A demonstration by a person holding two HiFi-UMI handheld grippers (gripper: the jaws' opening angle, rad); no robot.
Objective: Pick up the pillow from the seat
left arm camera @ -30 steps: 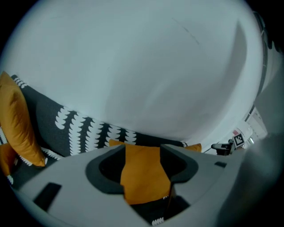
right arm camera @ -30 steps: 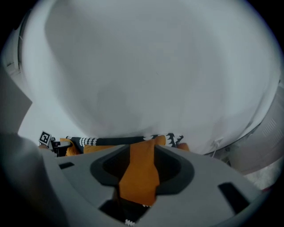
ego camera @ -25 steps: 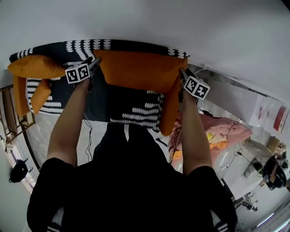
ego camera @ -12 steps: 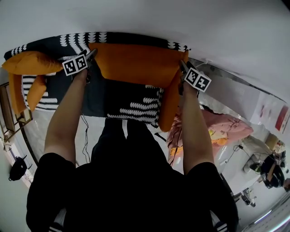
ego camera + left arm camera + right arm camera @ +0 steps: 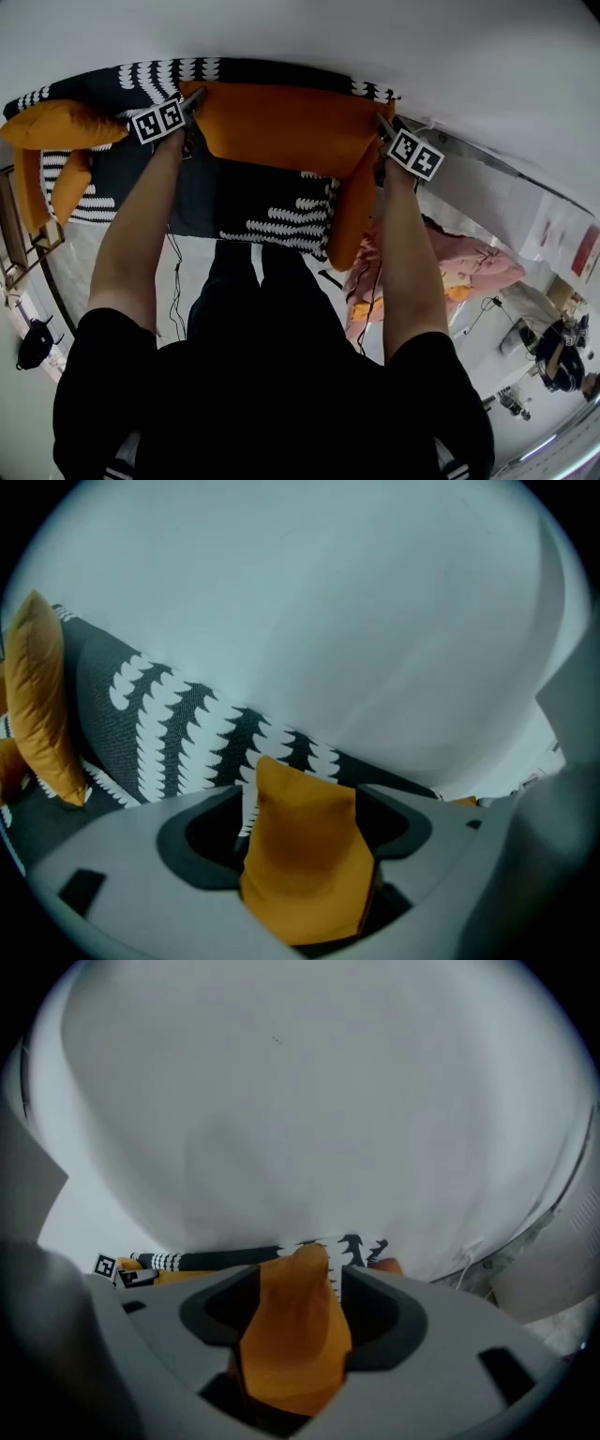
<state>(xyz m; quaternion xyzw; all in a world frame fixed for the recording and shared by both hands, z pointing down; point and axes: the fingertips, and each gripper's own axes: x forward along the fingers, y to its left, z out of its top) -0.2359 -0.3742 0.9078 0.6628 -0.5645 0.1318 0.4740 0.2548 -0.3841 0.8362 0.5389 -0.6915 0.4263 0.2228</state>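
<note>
White wall (image 5: pixel 375 37) and sofa (image 5: pixel 253 202) backed the orange pillow (image 5: pixel 281 127), its corners loose between left tongs (image 5: pixel 194 95) and right tongs (image 5: pixel 380 120) that had just spread wide, so it could slump forward unheld.

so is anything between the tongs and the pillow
Nothing visible stands in the way. One corner of the orange pillow lies between the tongs of the left gripper, another between those of the right gripper. Both sets of tongs have just been opening.

Pillow (image 5: pixel 281 127) on sofa (image 5: pixel 202 192)
</note>
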